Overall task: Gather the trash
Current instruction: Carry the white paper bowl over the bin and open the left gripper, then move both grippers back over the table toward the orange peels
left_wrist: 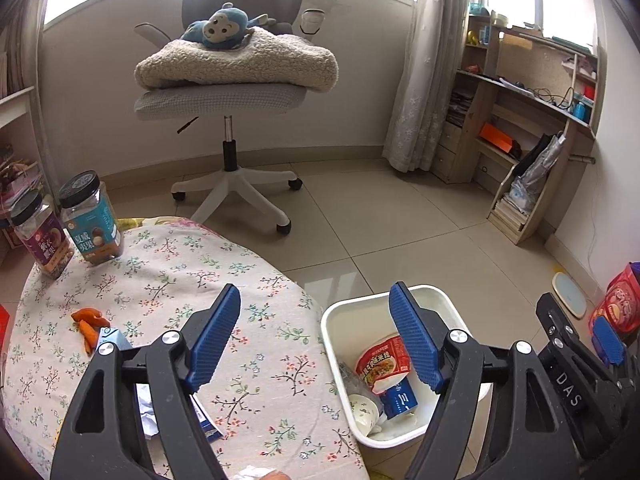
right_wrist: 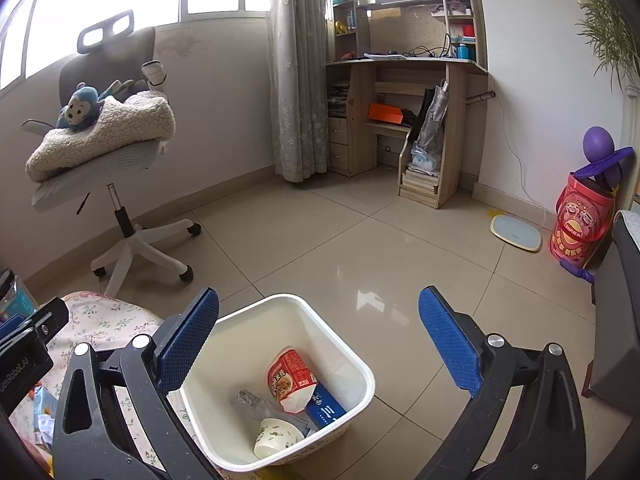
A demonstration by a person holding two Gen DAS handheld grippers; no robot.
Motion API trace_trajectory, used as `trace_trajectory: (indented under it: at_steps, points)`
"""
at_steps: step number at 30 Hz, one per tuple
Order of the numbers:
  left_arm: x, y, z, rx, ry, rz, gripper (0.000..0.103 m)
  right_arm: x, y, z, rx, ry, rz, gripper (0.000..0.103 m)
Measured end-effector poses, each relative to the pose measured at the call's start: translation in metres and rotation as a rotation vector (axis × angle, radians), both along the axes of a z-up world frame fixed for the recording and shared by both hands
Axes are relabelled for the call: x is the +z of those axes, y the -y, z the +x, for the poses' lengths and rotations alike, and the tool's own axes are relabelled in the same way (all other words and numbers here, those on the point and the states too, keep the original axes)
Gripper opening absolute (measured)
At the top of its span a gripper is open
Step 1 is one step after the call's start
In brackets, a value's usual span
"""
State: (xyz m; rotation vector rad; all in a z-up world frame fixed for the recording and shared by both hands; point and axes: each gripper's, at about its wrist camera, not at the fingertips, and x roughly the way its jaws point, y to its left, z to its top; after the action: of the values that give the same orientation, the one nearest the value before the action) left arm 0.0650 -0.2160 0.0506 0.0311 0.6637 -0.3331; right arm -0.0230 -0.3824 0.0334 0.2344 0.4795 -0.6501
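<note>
A blue monkey plush (left_wrist: 219, 28) rests on a folded blanket (left_wrist: 236, 62) atop an office chair (left_wrist: 232, 104) near a cluttered desk (right_wrist: 404, 92).

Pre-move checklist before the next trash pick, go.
1. left gripper empty: ok, jaws open, nothing between them.
2. right gripper empty: ok, jaws wide open over the bin.
3. white bin upright on the floor beside the table: ok; it holds a red packet, a blue carton and a paper bowl.
4. Trash left on the floral tablecloth: not ok, orange peel and crumpled paper remain.
5. The two jars count as trash: cannot tell.
6. Path to peel clear: ok, nothing stands between.
</note>
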Motion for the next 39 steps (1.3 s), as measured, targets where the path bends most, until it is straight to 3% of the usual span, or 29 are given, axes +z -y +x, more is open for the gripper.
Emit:
trace_trajectory:
  at_steps: [20, 32, 39]
  points:
    - [-0.017, -0.149, 0.002, 0.234, -0.036, 0.025, 0.081, -0.008, -0.137, 0.047, 0.246, -0.051, -0.089, 0.096]
    - [-0.036, -0.225, 0.006, 0.362, -0.085, 0.004, 0.081, -0.019, -0.206, 0.07, 0.383, -0.103, -0.115, 0.096]
    - [-0.049, -0.273, 0.009, 0.44, -0.138, 0.004, 0.081, -0.027, -0.257, 0.092, 0.523, -0.149, -0.15, 0.096]
